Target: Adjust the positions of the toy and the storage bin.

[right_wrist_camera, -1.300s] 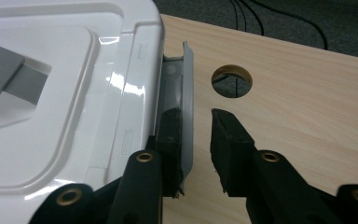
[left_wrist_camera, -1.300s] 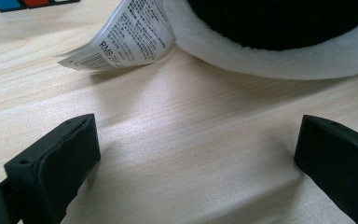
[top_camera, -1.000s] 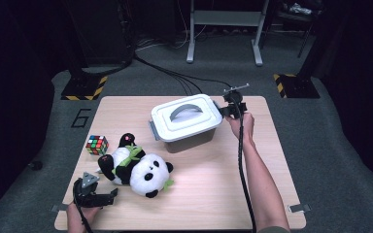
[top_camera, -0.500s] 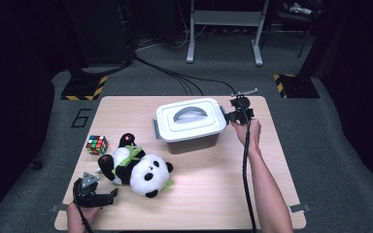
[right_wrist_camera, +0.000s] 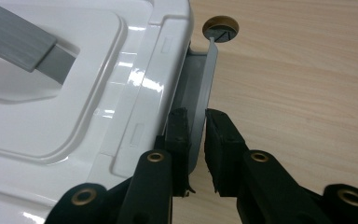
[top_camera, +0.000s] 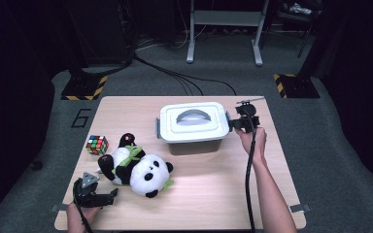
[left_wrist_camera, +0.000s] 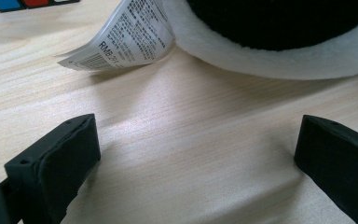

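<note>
Right gripper (right_wrist_camera: pixel 196 122): jaws narrowed onto the grey latch (right_wrist_camera: pixel 204 84) at the right end of the white box (right_wrist_camera: pixel 74 93), one jaw on each face of the flap; the latch stands out from the box wall. In the high view, this gripper (top_camera: pixel 237 124) sits at the right end of the box (top_camera: pixel 193 127), held by the right hand (top_camera: pixel 252 141), with its cable trailing back along the forearm toward the near edge.

The box lies at the far centre of the table (top_camera: pixel 213 189), lid on, grey handle (top_camera: pixel 192 116) flat in the lid's recess. A round brass-rimmed hole (right_wrist_camera: pixel 220 27) shows in the table just beyond the latch.

Left gripper (left_wrist_camera: pixel 191 154): jaws wide apart, nothing between them, resting low over bare table. In the high view it (top_camera: pixel 108 195) lies at the near left corner, pointing right, just near of the panda (top_camera: pixel 136 167).

The panda lies on its side at the left of the table, well apart from the box; its white label (left_wrist_camera: pixel 121 37) rests on the wood ahead of the left jaws. A cube (top_camera: pixel 97 144) stands just left of the panda.
</note>
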